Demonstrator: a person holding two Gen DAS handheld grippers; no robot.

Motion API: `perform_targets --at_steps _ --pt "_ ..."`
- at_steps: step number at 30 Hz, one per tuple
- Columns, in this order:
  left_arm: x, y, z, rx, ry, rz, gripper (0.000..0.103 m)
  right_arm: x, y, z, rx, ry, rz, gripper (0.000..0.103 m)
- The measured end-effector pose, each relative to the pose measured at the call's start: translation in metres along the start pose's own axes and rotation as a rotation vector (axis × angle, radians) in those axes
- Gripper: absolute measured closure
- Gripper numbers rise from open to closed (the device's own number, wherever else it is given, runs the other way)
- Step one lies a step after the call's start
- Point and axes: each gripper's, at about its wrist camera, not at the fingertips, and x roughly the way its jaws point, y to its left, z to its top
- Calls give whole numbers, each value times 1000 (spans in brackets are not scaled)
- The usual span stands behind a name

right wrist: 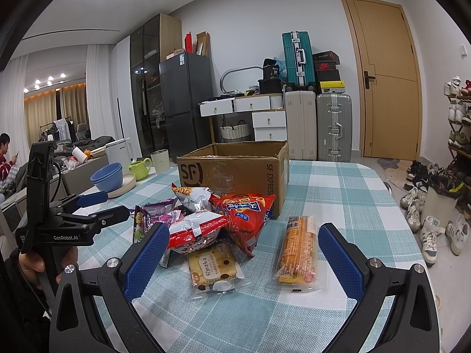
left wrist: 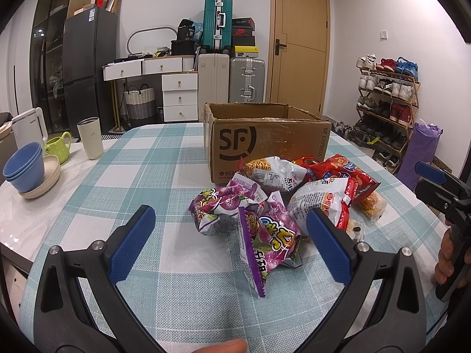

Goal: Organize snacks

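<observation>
Left wrist view: the left gripper, jaws spread and empty, faces the purple packet mid-table; take its upright edge. Right wrist view: the right gripper, also agape, frames the cracker packet; the cardboard box behind looks empty, probably.

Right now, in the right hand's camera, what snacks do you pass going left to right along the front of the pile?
purple candy bag → red and white bag → clear cracker pack → orange cake pack
</observation>
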Motion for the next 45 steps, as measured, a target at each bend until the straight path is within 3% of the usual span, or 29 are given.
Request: perform_targets --at_steps 23,28,32,36,45 --pt "0 0 0 1 1 -2 1 1 0 0 7 9 -5 0" --pt "0 0 0 6 5 -3 1 5 -5 1 39 37 -28 0" --pt "2 0 0 -1 18 38 1 11 -14 0 72 60 -33 0" --pt "3 3 -1 -15 17 18 1 19 -21 1 125 114 -35 0" --pt "26 1 -6 -21 163 26 1 36 -31 12 130 215 -83 0"
